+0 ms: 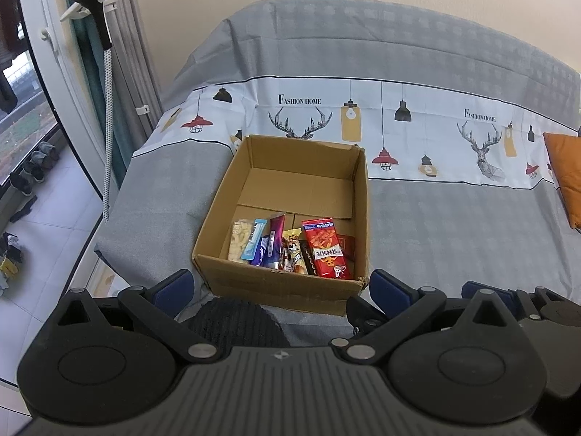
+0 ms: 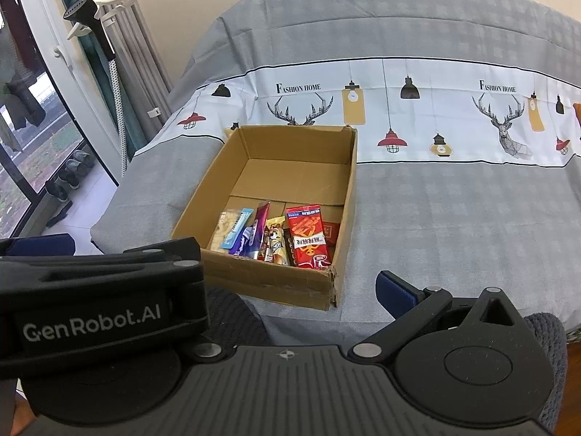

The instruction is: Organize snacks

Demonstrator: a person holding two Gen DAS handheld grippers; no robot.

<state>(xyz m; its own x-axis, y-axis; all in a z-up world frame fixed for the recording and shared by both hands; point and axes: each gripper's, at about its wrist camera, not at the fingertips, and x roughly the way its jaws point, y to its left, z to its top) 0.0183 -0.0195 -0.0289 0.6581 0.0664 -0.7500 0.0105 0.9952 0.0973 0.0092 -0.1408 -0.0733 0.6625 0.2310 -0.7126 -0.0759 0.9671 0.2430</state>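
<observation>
The left tongs point(image 1: 281, 287) are spread wide with nothing between them, their blue pads point(image 1: 173, 288) low in the left wrist view at about 7 and 5 o'clock, flanking the near wall of the cardboard box point(image 1: 276, 285). The right tongs point(image 2: 232, 283) also stand spread and hold nothing; in the right wrist view only the pad at 4 o'clock point(image 2: 395, 292) shows clearly, since the body of the left tool crosses the frame at 8 o'clock and hides the other side.

The box sits open-topped on the bed point(image 1: 454, 225), just ahead of both tongs, with its flaps folded down inside. The snacks lie in a row against its near wall. From 9 o'clock to 3 o'clock: a pale bag of puffed pieces point(image 1: 239, 240), a light blue stick pack point(image 1: 253, 238) leaning over it, a dark blue wrapper point(image 1: 262, 252), a purple pouch point(image 1: 276, 241), a yellow-topped bar point(image 1: 295, 250), and a red packet point(image 1: 325, 247) with a darker red one partly under it. The far half of the box floor is bare cardboard.

An orange cushion point(image 1: 566, 178) lies on the bed at 3 o'clock. A garment steamer point(image 1: 90, 3) stands at 10 o'clock by the curtain point(image 1: 134, 54).
</observation>
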